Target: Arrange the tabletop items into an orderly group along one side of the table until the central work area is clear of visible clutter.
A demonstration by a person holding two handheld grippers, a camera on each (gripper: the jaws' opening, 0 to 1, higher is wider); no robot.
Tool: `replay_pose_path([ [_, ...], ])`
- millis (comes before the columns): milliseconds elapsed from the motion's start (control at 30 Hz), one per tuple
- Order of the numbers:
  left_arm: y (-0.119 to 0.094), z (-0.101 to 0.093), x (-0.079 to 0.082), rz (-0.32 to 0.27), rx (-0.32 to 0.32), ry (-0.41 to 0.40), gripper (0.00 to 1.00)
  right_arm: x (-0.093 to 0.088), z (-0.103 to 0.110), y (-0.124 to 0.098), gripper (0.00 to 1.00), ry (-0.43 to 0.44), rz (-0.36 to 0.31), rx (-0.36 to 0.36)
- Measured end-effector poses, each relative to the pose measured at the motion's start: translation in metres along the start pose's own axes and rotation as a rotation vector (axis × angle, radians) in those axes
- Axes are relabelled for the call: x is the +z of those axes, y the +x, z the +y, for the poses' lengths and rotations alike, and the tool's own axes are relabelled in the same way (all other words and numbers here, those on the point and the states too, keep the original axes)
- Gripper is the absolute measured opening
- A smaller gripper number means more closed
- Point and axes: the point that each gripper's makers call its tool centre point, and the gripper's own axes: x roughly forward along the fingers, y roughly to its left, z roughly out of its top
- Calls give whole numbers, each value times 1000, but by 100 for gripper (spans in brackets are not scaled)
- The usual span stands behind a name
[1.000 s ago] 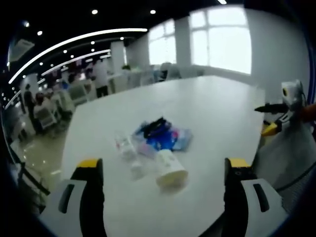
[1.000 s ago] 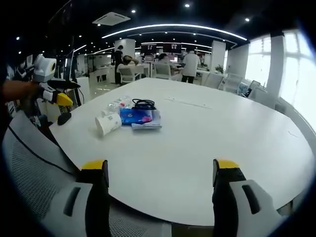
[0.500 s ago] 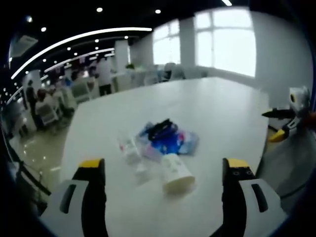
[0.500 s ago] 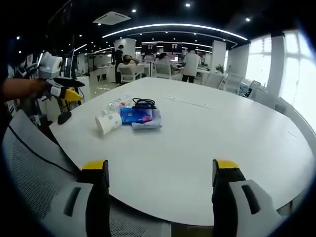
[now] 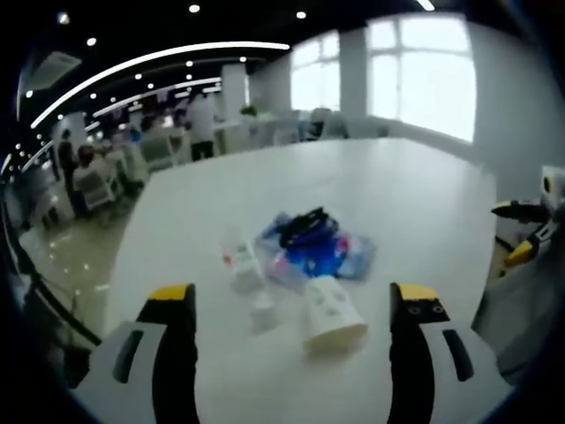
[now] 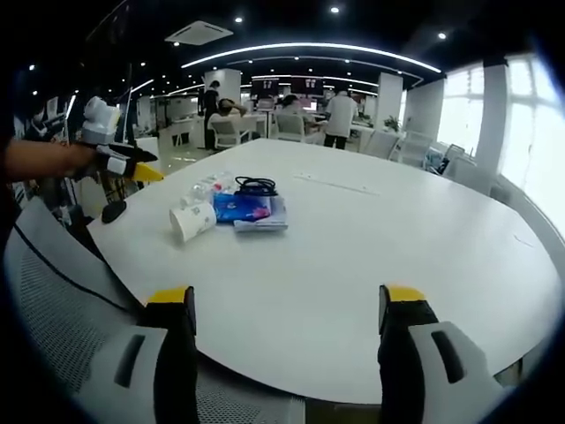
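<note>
Left gripper view: the left gripper [image 5: 291, 305] hangs over the near edge of the white table [image 5: 415, 203], jaws spread wide, nothing between them. Just beyond lies a tipped paper cup [image 5: 331, 314], a clear plastic bottle [image 5: 243, 265] to its left, and a blue packet [image 5: 318, 252] with a black cable [image 5: 305, 230] on top. Right gripper view: the right gripper [image 6: 287, 305] is equally wide and empty, the clutter far left
</note>
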Motion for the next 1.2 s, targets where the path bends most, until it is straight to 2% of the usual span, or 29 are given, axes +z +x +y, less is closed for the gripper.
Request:
replay_pose_path([
  [333, 21, 11, -14, 31, 33, -19, 79, -1, 0, 0, 83, 0, 3, 3],
  [600, 36, 22, -25, 54, 81, -153, 70, -2, 1, 1, 83, -2, 9, 6],
  [833, 46, 27, -34, 74, 101, -186, 66, -3, 1, 1, 82, -5, 16, 5],
  [1200, 63, 41, -35, 93, 136, -218, 62, -4, 2, 1, 80, -6, 24, 9],
])
